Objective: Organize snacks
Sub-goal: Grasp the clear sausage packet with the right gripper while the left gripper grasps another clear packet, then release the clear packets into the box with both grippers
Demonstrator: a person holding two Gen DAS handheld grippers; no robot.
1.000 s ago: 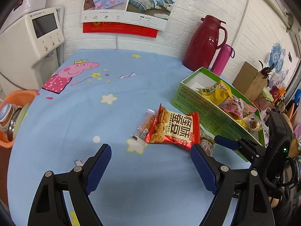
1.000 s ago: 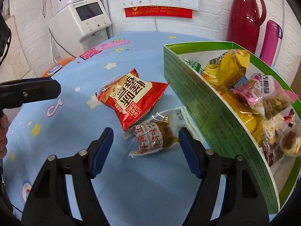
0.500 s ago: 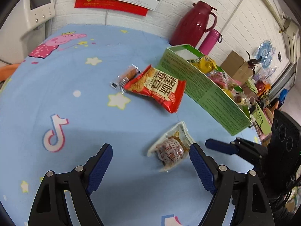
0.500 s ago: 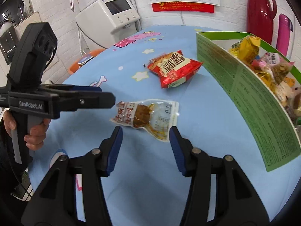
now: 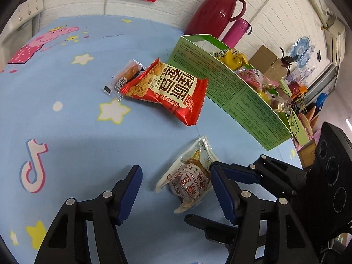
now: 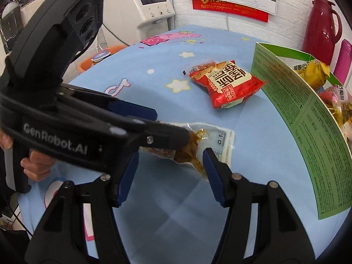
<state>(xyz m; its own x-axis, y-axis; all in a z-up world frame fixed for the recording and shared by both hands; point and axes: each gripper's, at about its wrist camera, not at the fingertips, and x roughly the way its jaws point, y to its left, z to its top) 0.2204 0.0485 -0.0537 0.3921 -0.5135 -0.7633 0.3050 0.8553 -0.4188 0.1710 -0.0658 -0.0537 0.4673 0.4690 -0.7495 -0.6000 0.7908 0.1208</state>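
Note:
A clear pouch of brown snack (image 5: 189,180) (image 6: 211,138) lies flat on the blue tablecloth. My left gripper (image 5: 176,189) (image 6: 170,125) is open and straddles the pouch, its right pad right beside it. My right gripper (image 6: 170,176) (image 5: 199,191) is open too, coming at the same pouch from the other side, with its fingers crossing the left ones. A red puffed-snack bag (image 5: 167,88) (image 6: 226,83) lies further out. Behind it is a small orange stick packet (image 5: 127,74). The green box (image 5: 231,92) (image 6: 297,110) holds several wrapped snacks.
A dark red thermos jug (image 5: 215,11) and a pink bottle (image 5: 235,30) stand behind the box by the wall. A white machine (image 6: 149,6) and an orange basin (image 6: 99,59) sit off the table's left edge. A hand (image 6: 37,165) grips the left handle.
Both grippers have closed in on the clear pouch, which has been dragged away from the green box. The left gripper now straddles it and the two grippers cross.

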